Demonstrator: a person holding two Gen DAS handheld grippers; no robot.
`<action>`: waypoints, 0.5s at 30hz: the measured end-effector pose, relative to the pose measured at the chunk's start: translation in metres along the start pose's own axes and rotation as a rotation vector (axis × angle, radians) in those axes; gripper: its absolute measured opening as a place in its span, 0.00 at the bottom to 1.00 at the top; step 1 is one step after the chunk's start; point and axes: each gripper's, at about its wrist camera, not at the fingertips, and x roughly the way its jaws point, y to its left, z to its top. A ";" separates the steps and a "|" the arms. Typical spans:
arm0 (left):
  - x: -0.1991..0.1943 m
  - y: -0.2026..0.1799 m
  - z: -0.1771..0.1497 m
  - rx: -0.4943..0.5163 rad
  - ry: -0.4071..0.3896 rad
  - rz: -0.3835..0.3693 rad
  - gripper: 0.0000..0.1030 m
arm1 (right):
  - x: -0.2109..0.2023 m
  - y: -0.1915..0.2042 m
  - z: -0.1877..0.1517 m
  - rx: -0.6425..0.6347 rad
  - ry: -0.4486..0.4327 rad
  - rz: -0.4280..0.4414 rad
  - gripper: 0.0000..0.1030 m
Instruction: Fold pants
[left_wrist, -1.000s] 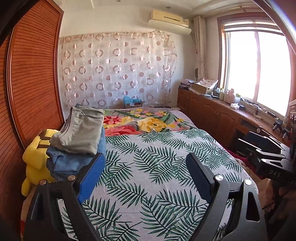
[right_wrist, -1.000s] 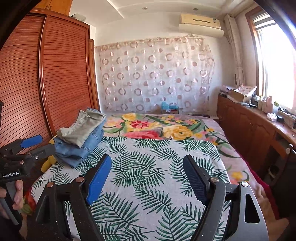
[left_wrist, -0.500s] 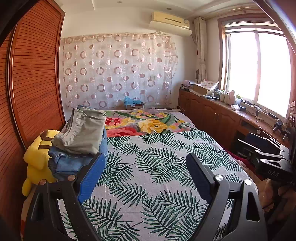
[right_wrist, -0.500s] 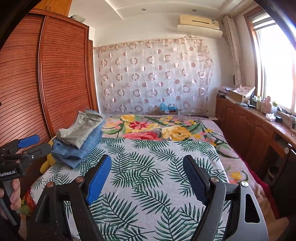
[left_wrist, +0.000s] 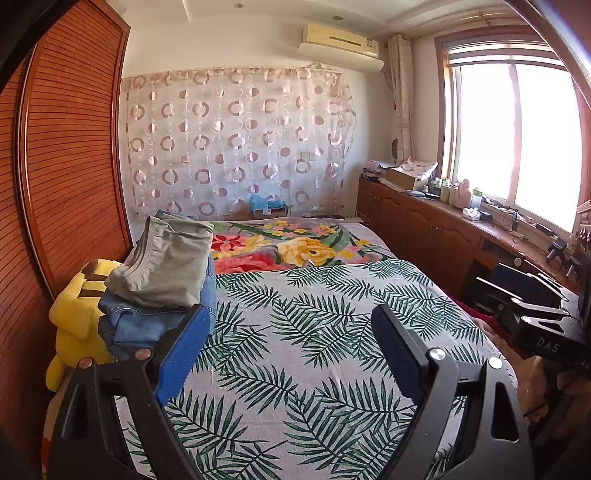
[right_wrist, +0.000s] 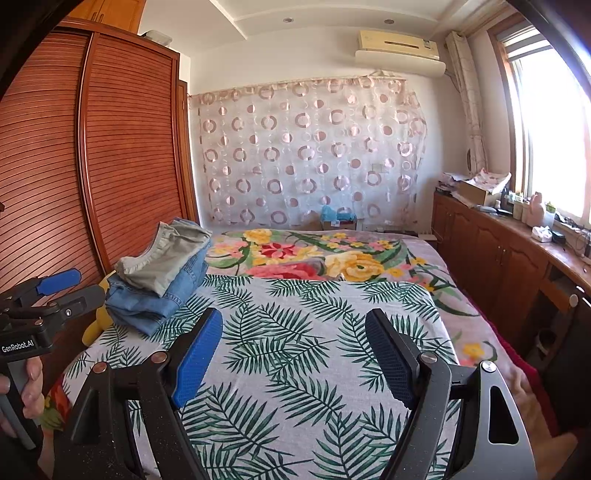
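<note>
Both tools, left tool (left_wrist: 288, 347) and right tool (right_wrist: 293, 350), gape empty; folded khaki pants (left_wrist: 166, 266) atop blue denim jeans (left_wrist: 147, 321) lie ahead-left, so a square approach seems best.

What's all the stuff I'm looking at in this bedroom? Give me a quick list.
Khaki pants: one, grey-green, folded, on top of the jeans.
Jeans: one, blue denim, folded, at the bed's left edge.
Plush toy: one, yellow, between bed and wardrobe.
Bedspread: one, white with green leaves, over a floral sheet.
Wardrobe: one, reddish wood, left wall.
Curtain: one, sheer with pink circles, far wall.
Air conditioner: one, cream, above the curtain.
Cabinets: wooden row with clutter on top, under the window.
Left gripper: open, empty, blue pads.
Right gripper: open, empty, blue pads.
</note>
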 end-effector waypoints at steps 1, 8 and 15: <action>0.000 0.000 0.000 0.000 0.000 0.000 0.87 | 0.001 0.000 0.000 0.000 0.000 -0.001 0.79; -0.001 0.000 0.000 0.002 -0.003 0.001 0.87 | 0.001 0.000 -0.002 0.000 0.001 -0.003 0.79; -0.006 0.002 0.004 0.005 -0.015 0.004 0.87 | 0.001 0.002 -0.002 0.000 -0.002 -0.003 0.79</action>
